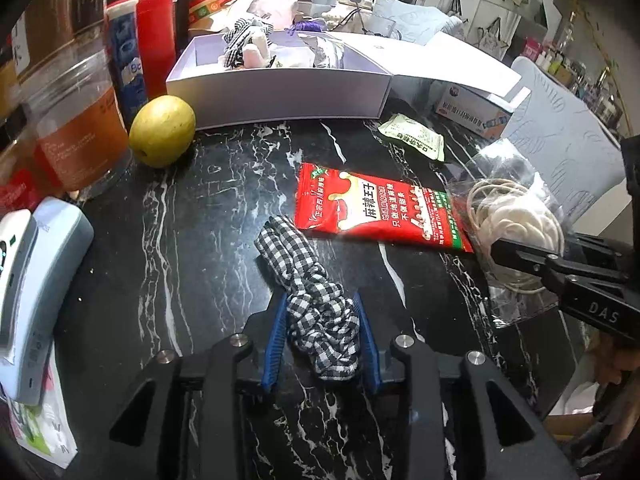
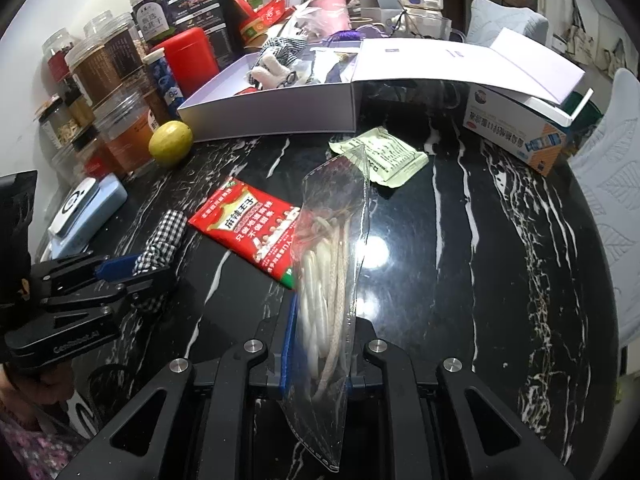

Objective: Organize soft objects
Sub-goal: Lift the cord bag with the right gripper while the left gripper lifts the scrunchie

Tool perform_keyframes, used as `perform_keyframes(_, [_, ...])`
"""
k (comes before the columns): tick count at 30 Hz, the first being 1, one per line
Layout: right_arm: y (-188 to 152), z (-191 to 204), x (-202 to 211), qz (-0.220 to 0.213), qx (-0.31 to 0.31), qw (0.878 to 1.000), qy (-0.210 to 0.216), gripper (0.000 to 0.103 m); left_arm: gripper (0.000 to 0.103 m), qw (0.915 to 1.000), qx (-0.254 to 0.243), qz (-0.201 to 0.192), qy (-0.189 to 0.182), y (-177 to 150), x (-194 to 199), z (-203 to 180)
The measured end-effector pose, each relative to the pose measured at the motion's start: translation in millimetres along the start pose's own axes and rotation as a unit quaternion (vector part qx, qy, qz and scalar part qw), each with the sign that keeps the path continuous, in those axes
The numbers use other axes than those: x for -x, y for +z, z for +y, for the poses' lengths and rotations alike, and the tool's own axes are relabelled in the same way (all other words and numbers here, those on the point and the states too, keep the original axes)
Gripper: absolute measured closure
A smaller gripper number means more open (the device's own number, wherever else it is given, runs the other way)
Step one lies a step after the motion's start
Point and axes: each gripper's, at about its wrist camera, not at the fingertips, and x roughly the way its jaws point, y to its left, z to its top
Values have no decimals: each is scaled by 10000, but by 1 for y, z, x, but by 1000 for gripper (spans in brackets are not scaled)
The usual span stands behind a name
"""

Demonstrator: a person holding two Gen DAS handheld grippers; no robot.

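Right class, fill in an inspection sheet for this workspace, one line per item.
Surface: black marble table, glossy.
Job's things: checked scrunchie in left claw; clear bag of cord in right claw; open white box holds fabric items.
Clutter: red snack packet, green sachet, yellow fruit, jars, medicine box.
Grippers: both shut on items.
Cables: nothing seen.
Surroundings: quilted chair.

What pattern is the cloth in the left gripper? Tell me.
Black-and-white gingham check cloth; clearest in the left wrist view.
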Motion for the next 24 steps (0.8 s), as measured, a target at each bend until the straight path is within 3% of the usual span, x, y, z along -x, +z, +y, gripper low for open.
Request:
perform_keyframes(5, [-1, -5, 4, -49, -94, 9999, -14, 85, 70, 9997, -45, -38, 233, 2, -3, -4])
perform_keyframes(14, [-1, -5, 15, -178, -144, 9995, 194, 85, 73, 9999, 72, -15, -118, 1, 2, -3])
perform_keyframes(24, [6, 1, 30, -390, -77, 9985, 375, 85, 73, 9983, -8, -362, -448, 15, 37, -13])
